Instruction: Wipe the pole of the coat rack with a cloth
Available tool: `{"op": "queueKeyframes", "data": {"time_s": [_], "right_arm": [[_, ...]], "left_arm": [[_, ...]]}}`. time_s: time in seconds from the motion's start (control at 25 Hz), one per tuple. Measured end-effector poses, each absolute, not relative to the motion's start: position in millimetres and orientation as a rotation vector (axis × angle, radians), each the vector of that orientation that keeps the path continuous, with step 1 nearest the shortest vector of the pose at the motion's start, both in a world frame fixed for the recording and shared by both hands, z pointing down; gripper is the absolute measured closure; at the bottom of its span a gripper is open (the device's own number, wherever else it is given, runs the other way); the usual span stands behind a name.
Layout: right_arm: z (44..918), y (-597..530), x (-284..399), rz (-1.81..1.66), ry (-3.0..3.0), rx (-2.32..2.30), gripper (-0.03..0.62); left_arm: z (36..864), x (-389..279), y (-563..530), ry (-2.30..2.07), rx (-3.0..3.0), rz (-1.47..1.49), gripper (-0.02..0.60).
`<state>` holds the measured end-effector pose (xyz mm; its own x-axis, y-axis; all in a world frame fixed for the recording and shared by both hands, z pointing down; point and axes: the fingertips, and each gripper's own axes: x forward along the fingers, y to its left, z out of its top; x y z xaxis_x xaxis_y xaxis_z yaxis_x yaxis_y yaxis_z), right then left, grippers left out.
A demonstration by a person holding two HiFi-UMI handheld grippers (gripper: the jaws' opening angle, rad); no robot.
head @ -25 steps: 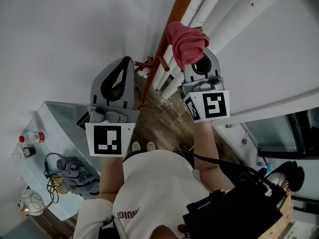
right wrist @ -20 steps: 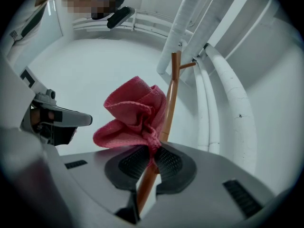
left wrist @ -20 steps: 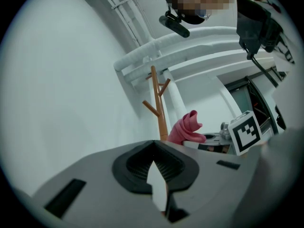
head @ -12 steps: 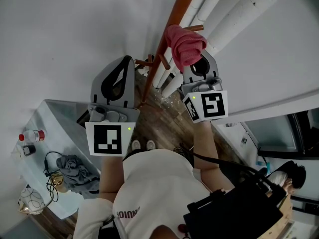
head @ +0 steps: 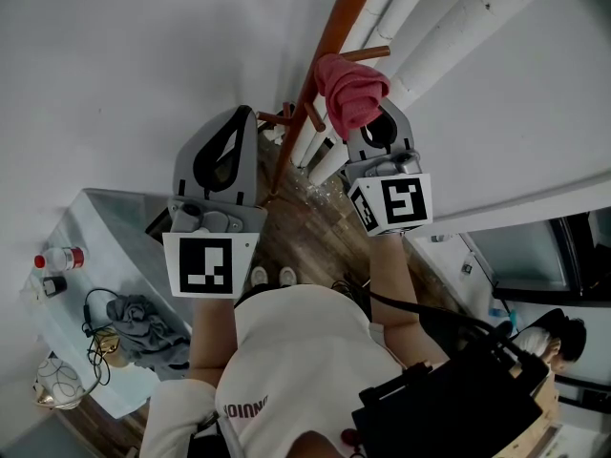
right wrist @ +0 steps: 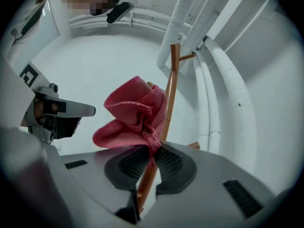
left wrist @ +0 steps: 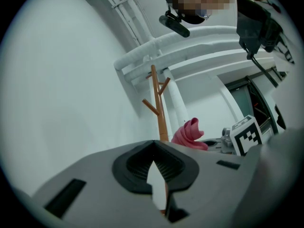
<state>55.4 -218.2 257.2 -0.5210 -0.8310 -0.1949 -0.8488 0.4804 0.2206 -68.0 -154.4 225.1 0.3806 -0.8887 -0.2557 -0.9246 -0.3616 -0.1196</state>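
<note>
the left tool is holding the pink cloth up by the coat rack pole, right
Not the left one. The right tool is clamped on the pink cloth by the coat rack pole, as the right gripper view shows. The left tool holds nothing.

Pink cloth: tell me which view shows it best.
Right gripper view: the pink cloth fills the centre, bunched and pinched in the fingers of the right gripper, by the pole. The head view shows it smaller, from above. The left gripper view shows it small and partly cut off.
</note>
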Motion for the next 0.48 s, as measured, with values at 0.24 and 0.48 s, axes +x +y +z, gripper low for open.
{"op": "queueKeyframes", "data": {"time_s": [0.24,0.48], "right_arm": [[265.1,-218.3,54.9,0.421,2.669,-1.504,0.548],[272.8,-218.8,55.7,0.388,2.675,-1.514,0.548]], "left_arm": [[226.5,-67.4,-153.0,1.617,-2.404,0.217,0.568],[228.2,-66.8,-152.0,1.616,-2.406,0.205,0.568]]}}
